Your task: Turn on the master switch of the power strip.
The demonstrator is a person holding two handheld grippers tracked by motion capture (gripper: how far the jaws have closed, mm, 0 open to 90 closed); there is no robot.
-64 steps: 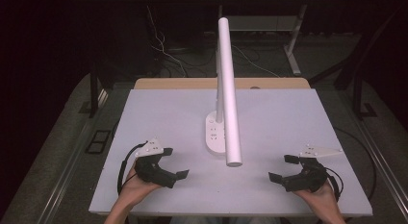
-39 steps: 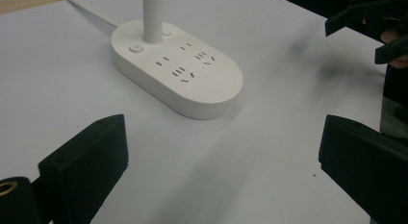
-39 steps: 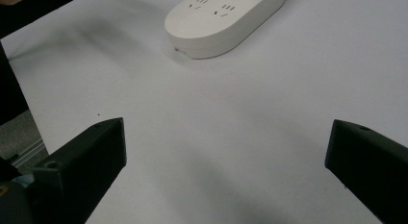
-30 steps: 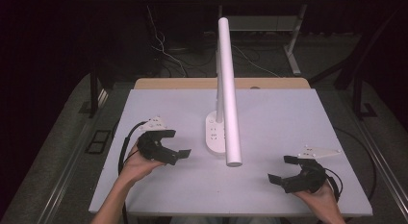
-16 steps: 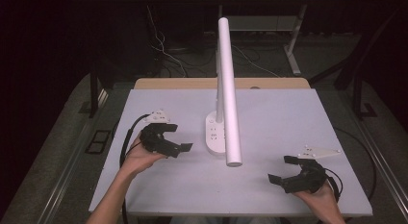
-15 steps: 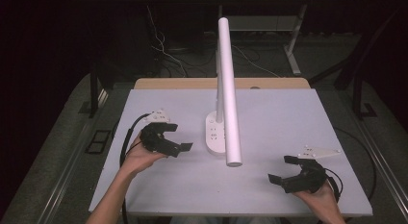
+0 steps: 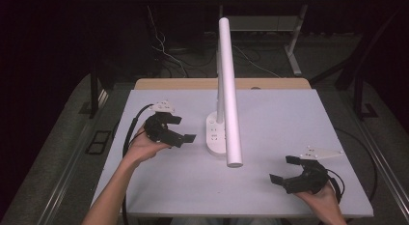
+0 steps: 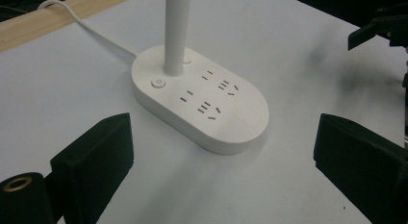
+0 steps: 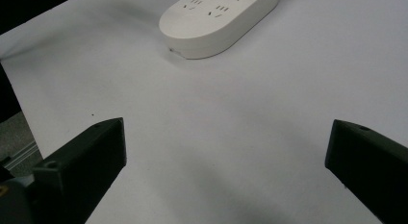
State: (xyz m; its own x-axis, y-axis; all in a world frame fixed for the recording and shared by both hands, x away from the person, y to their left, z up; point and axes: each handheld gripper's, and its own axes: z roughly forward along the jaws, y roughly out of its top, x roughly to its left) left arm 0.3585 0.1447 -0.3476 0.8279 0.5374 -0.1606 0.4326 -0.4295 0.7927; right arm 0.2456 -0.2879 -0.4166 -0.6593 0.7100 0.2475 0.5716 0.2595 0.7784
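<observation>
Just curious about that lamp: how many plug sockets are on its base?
2, side by side on top of the white lamp base, in front of the pole and beside the round button; the pole might hide more.

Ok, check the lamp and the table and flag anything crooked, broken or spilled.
Nothing stands out. The lamp base sits flat on the white table, its post upright, its cord running off toward the wooden edge. No spills or breakage. The left gripper and right gripper are open, touching nothing.
</observation>
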